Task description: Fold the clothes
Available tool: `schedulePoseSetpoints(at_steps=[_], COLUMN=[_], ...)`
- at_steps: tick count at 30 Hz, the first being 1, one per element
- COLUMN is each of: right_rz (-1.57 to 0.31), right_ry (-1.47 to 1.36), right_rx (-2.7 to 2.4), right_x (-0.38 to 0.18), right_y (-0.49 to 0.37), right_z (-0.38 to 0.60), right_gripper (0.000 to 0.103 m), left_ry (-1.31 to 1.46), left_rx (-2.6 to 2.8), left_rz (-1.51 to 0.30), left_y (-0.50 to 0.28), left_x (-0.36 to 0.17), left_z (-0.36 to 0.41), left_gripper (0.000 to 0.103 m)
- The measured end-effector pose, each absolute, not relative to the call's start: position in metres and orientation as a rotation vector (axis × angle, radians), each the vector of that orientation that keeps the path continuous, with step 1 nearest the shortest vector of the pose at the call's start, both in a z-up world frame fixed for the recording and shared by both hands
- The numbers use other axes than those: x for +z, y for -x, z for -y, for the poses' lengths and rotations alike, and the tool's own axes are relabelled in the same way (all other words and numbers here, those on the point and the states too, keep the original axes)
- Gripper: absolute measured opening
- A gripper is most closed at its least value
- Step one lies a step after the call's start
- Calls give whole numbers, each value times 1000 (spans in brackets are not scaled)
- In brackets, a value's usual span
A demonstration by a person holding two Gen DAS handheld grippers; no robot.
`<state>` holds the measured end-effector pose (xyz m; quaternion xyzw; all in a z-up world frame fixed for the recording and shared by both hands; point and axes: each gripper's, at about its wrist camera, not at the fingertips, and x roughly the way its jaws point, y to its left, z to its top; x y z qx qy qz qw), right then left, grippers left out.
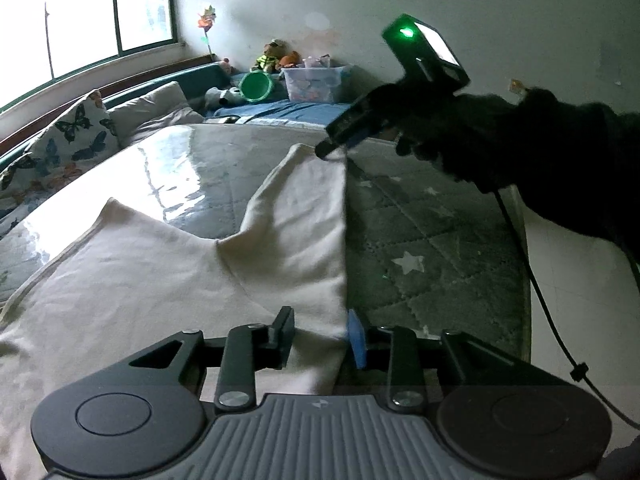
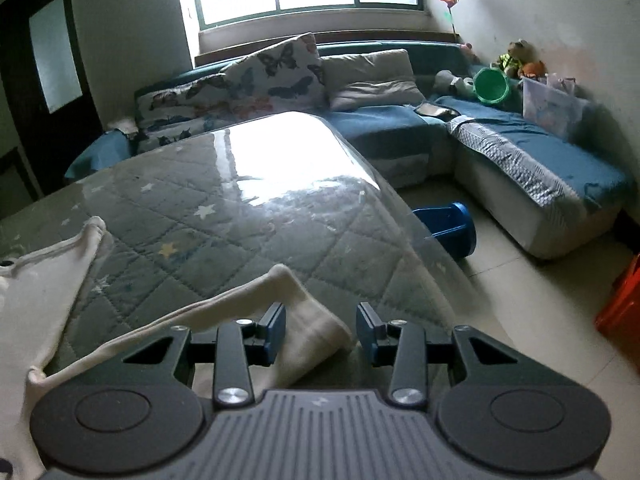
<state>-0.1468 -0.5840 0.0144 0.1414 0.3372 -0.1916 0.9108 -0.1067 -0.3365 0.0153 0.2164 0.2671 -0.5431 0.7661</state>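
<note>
Left hand-held gripper: fingers apart; the near edge of the cream cloth garment lies between them, no pad pressing on it.
Right hand-held gripper: fingers apart over the ribbed cuff of one cream sleeve; nothing clamped.
Garment place: spread flat on the grey quilted star-print counter under a clear glossy sheet.
Garment axis: in the left view its straight folded edge runs from the near gripper away toward the right gripper; the sleeve in the right view runs slantwise from lower left to the cuff.
Left view only: a dark-sleeved hand holds the right gripper, green lamp lit, tip at the garment's far corner.
Right view only: blue plastic stool on its side on the tiled floor; blue sofa beyond.
</note>
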Motion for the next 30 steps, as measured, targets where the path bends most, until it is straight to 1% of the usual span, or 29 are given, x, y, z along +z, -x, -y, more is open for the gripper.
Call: schedulePoseSetpoints(at_steps=[1,3,4,7,9,10,13,17,19,22,28,30], right_rz=[-696,-698,-695,-693,-692,-691,-689,-688,-693,-690,-657,-636], right_ry=[-290,-277,-275,-271,-271,-274,-285,-291,-299,-307,-350,-378], right_rx=[-396,-406,-413,-431,-440,-443,-439,-447,-448,-450,-450,-443], right_x=[13,12,12,11,11,12,13,14,14,13,18,22], right_y=[148,149,149,148,148,148,148,149,148,148,158,164], right_z=[583,579,578,576,575,575,574,573,574,574,574,575], right_gripper=[39,39,39,37,30,24,18,18,20,20,11,10], left_ry=[-464,-456,-453,-439,-427,-421,-403,-389,-388,-382,-344,-332], left_rx=[-1174,-1157,-1149,-1127,-1112,-1104,-1082,-1051,-1040,-1016,-939,-905], left_rz=[-580,-574,-572,-573,-581,-584,-594,-603,-605,-606,-613,-613], left_y=[106,105,105,103,101,100,97,94,93,92,85,81], left_x=[17,20,21,24,25,26,28,29,29,30,34,35], left_z=[335,332,330,326,323,321,316,308,305,298,273,262], left_gripper=[34,43,45,45,46,47,50,53,54,57,62,67])
